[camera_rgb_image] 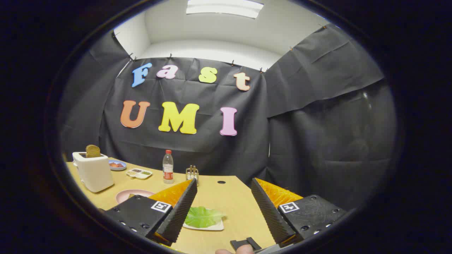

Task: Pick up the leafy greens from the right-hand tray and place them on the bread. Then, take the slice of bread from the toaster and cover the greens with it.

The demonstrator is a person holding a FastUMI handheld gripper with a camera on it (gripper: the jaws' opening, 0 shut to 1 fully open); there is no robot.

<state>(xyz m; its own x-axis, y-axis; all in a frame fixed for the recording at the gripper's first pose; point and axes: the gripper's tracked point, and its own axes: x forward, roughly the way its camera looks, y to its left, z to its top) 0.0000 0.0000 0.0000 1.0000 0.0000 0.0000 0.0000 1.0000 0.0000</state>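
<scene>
Hovering with fingers [222, 208] spread wide and empty, the leafy greens [202, 216] lie on their tray [215, 227] at 11 o'clock; closing off-centre could miss the thin leaf or nudge the tray.

Left finger [183, 208] of the gripper [223, 208] covers the near-left part of the white tray [212, 227] and the left edge of the leafy greens [203, 216]. Pink plate [132, 193] is partly hidden behind the same finger's body; what lies on it cannot be told. Bread slice [93, 151] sits in the toaster [94, 171], lower part hidden in the slot. Small blue dish [117, 165] is half behind the toaster; its reddish contents are too small to identify. Divided tray [139, 173] contents are unclear. Metal rack [192, 173] beside the bottle [168, 171] is too small to make out. A fingertip [239, 250] is cut off at the bottom edge.
</scene>
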